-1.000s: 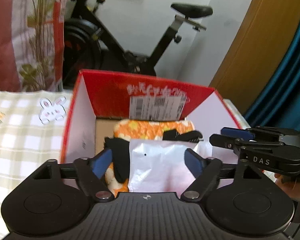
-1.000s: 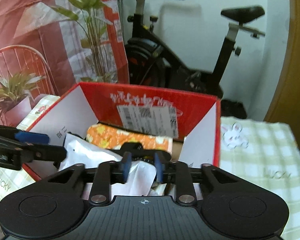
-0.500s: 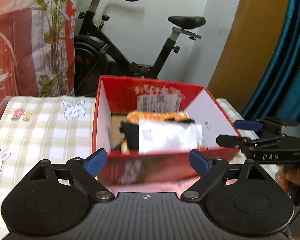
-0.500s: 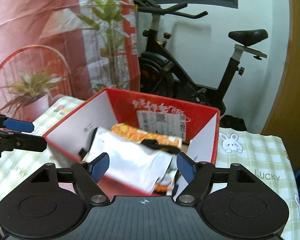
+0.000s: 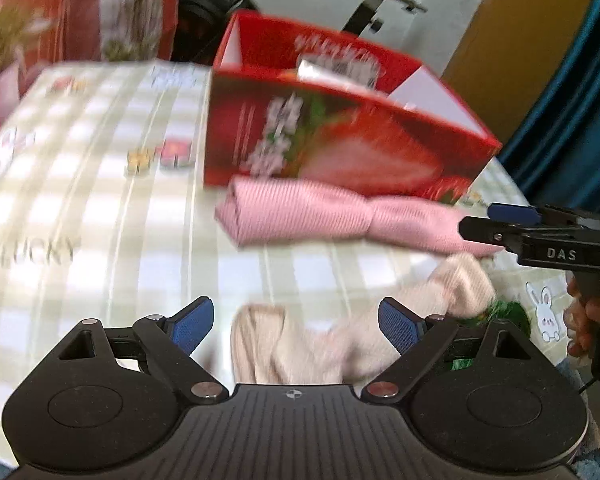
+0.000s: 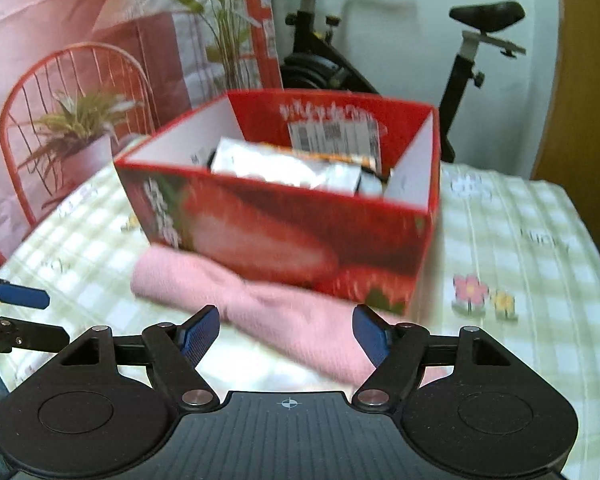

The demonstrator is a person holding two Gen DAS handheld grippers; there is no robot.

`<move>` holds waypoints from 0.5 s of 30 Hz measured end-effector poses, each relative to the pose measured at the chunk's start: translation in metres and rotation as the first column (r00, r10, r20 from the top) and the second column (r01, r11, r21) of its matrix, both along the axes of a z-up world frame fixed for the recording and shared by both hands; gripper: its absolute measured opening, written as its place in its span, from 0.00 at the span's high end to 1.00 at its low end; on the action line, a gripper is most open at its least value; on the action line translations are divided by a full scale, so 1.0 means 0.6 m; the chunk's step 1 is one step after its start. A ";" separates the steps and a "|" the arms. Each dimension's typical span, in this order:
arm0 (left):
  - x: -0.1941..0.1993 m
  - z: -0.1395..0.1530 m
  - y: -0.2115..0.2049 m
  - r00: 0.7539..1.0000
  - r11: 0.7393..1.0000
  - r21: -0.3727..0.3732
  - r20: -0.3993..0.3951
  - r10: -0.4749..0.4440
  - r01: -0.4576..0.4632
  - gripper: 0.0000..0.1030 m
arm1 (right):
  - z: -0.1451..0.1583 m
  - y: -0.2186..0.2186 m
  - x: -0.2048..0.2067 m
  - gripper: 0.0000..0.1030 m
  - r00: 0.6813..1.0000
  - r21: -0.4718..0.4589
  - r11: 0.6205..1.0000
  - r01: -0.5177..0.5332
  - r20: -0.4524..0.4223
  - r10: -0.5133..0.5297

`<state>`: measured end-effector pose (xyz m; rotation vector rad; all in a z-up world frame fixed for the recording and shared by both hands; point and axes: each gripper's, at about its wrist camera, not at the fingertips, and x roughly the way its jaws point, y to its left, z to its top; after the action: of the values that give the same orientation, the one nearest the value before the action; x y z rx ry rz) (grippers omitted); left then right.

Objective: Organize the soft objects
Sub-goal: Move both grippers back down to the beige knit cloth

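Left wrist view: the left gripper [image 5: 296, 320] stands wide with nothing gripped, above a beige cloth [image 5: 300, 352] on the checked counter [image 5: 80, 216]. A pink folded cloth [image 5: 320, 216] lies against the red box [image 5: 340, 148]. The right gripper [image 6: 286, 334], its jaws recently opened and now steady, hangs empty over that pink cloth, white packets [image 6: 284, 168] inside the box

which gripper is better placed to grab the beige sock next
Left, probably. The left gripper is open with the beige sock lying right between its fingers, while the right gripper faces the pink cloth.
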<state>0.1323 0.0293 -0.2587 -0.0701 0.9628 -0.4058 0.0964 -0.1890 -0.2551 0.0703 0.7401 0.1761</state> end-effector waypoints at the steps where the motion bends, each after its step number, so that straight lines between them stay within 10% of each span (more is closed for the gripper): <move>1: -0.005 -0.009 0.002 1.000 1.000 -0.003 -0.013 0.004 -0.005 0.12 | -0.007 -0.002 -0.005 0.32 1.000 0.004 1.000 0.004 -0.006 -0.003; 8: -0.011 -0.058 0.002 0.995 1.000 -0.019 -0.097 0.008 -0.010 0.16 | -0.043 -0.007 -0.019 0.33 0.998 0.027 0.999 0.021 -0.051 -0.019; 15: -0.008 -0.068 0.010 0.996 0.998 -0.053 -0.092 0.013 -0.018 0.62 | -0.054 -0.011 -0.020 0.33 0.997 0.032 0.999 0.024 -0.071 -0.021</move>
<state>0.1273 0.0350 -0.2996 -0.1457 1.0409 -0.4164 0.0842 -0.1955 -0.2877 0.1166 0.8066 0.1650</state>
